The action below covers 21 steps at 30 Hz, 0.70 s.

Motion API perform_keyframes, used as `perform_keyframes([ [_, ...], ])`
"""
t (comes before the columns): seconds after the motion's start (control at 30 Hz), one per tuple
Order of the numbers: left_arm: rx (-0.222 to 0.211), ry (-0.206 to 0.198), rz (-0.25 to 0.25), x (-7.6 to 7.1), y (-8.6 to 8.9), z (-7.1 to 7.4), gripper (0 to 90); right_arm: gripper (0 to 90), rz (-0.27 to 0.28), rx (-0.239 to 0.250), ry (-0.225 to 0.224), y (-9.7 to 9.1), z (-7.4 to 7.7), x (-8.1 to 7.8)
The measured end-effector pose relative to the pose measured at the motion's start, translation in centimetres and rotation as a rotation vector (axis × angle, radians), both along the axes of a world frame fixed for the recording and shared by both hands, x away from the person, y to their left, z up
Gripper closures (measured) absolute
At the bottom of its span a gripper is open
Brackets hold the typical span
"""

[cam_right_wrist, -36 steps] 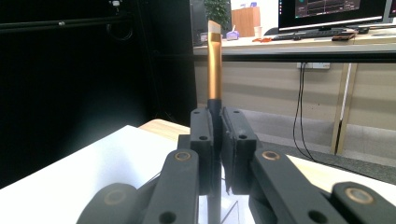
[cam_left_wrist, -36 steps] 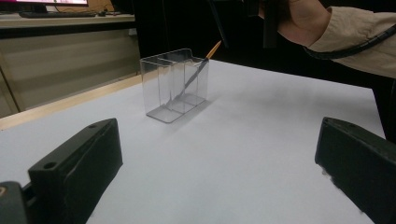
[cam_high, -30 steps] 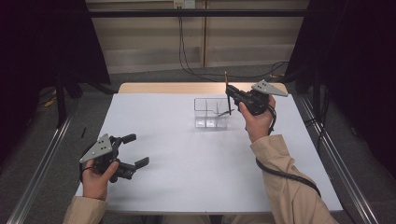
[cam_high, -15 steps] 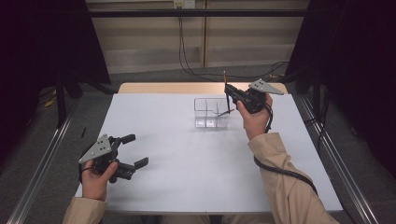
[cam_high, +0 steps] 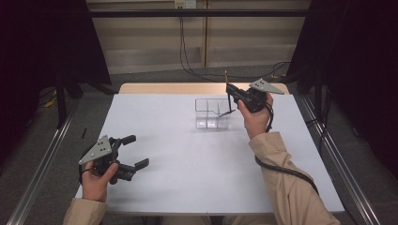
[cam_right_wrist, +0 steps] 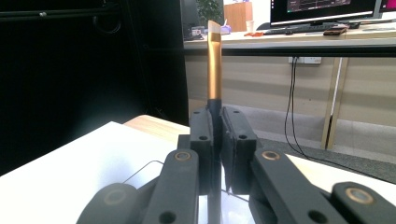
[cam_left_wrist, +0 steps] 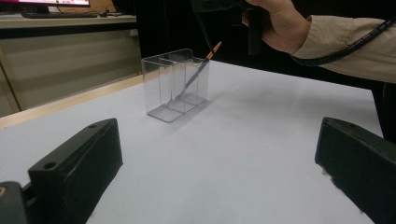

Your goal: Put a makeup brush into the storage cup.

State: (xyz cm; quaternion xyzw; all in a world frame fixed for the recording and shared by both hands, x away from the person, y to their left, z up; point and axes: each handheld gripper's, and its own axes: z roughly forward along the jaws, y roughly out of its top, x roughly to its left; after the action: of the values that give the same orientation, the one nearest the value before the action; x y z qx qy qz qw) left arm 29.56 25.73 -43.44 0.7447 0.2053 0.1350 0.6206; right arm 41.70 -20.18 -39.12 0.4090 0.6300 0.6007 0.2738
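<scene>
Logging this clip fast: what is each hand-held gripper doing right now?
Left hand-held gripper: open, empty, low over the table.
Right hand-held gripper: shut on a brush, held upright above the clear organizer.

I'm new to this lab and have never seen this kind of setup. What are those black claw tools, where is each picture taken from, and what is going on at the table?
No robot here: a person sits at a white table holding a hand-operated two-jaw gripper in each hand. The high view looks down from above the person's side. The other two pictures come from small cameras riding on the grippers, looking along their black jaws.

The left gripper rests near the table's front edge, jaws open and empty. The right gripper is shut on a thin makeup brush, gold-coloured near its angled tip, held upright over a clear plastic organizer box with compartments. A second brush leans inside that box. It looks as if the held brush is about to go into the box.
</scene>
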Motion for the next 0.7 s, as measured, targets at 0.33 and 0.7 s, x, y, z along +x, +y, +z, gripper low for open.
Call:
perform_keyframes([
  [0.33, 0.001, 0.001, 0.002, -0.01, 0.05, -0.02, 0.5, 83.6, -0.021, -0.005, 0.005, 0.33, -0.4, 0.47],
  [0.7, 0.0, 0.0, 0.003, -0.01, 0.12, -0.03, 0.5, 83.6, -0.028, -0.008, 0.006, 0.68, -0.63, 0.9],
])
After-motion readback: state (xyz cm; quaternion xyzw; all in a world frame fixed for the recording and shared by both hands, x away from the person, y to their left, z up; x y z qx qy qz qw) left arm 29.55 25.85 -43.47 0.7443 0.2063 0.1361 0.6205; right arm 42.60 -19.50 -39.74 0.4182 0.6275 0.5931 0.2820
